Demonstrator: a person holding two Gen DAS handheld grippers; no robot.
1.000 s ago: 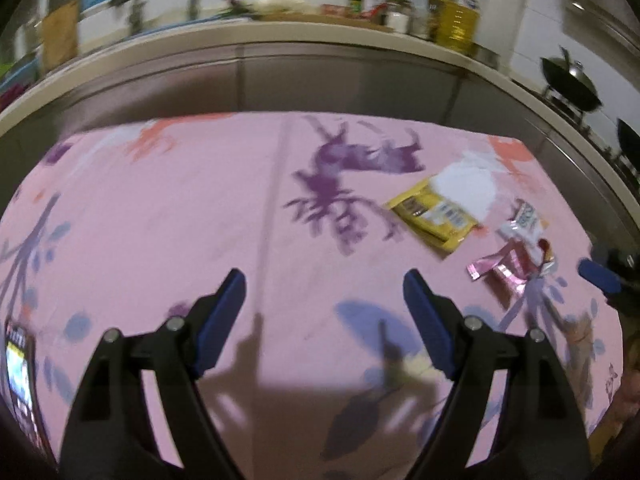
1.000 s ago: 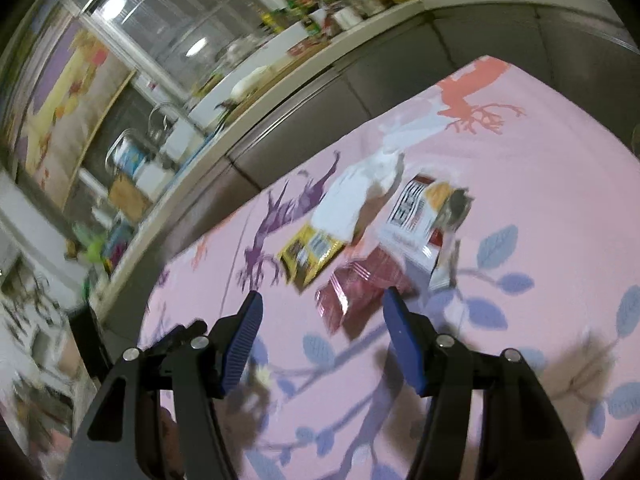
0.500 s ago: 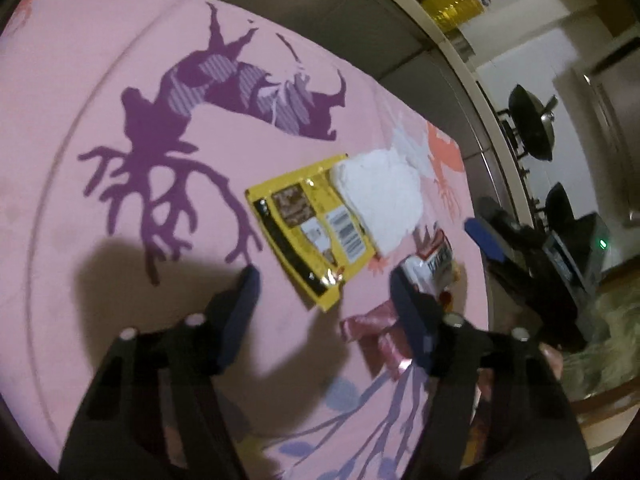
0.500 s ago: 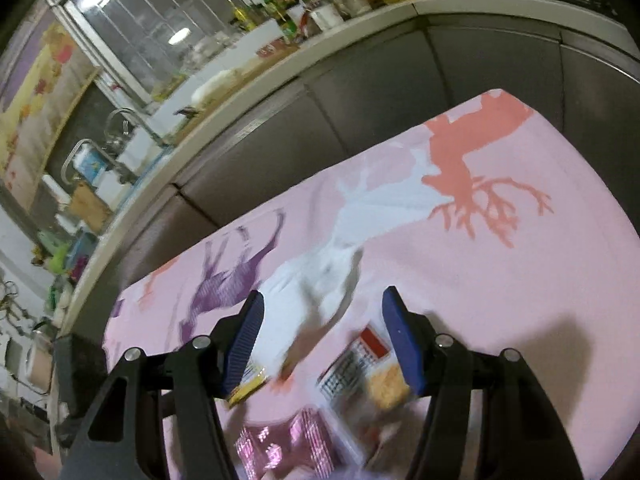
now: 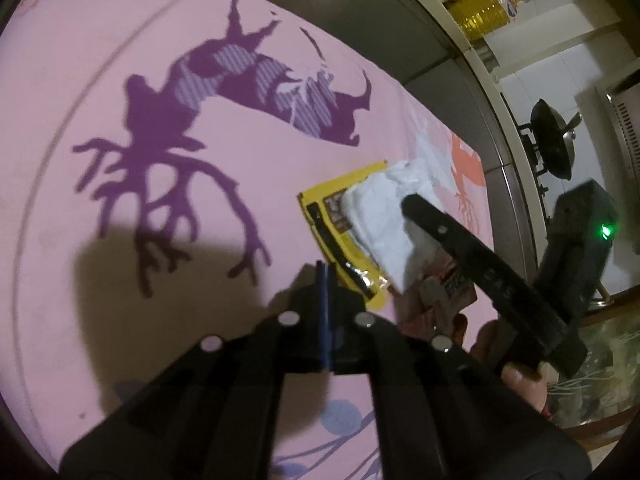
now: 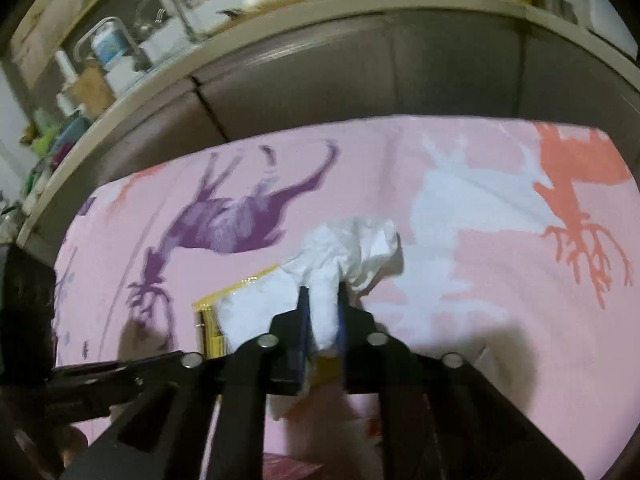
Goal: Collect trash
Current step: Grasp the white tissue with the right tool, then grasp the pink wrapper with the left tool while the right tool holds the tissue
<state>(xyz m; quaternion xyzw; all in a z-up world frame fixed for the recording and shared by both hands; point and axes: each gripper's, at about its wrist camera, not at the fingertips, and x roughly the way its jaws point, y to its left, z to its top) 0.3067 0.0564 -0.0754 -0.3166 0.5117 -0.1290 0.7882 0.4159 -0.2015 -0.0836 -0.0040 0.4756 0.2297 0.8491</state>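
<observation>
In the left wrist view, the left hand-held gripper (image 5: 325, 280) is seen with its two blue-lined jaws pressed together, and nothing is held between them. It hangs over a worktop (image 5: 100, 320) that is covered with a pink cloth printed with a purple deer (image 5: 224, 92). Just in front of its tips a yellow wrapper (image 5: 340, 240) lies flat on the cloth. A crumpled white tissue (image 5: 380, 216) rests partly on top of this wrapper, and one black finger (image 5: 472, 248) of the right hand-held gripper is seen across the tissue. Beside the wrapper, towards the right, a small packet with red and white print (image 5: 460, 292) is partly hidden by that finger, and its text cannot be read. In the background a dark wok (image 5: 554, 140) stands on a stove, and a yellow bottle (image 5: 482, 12) is placed on a shelf. In the right wrist view, the right hand-held gripper (image 6: 322, 312) is closed on the white tissue, which is pinched between the two fingers and bulges out above them. Under the tissue the yellow wrapper is seen again, its edge showing at the left. The left hand-held gripper appears at the lower left as a dark shape. Behind the worktop, a long shelf (image 6: 280, 20) with blurred kitchen things is seen.
</observation>
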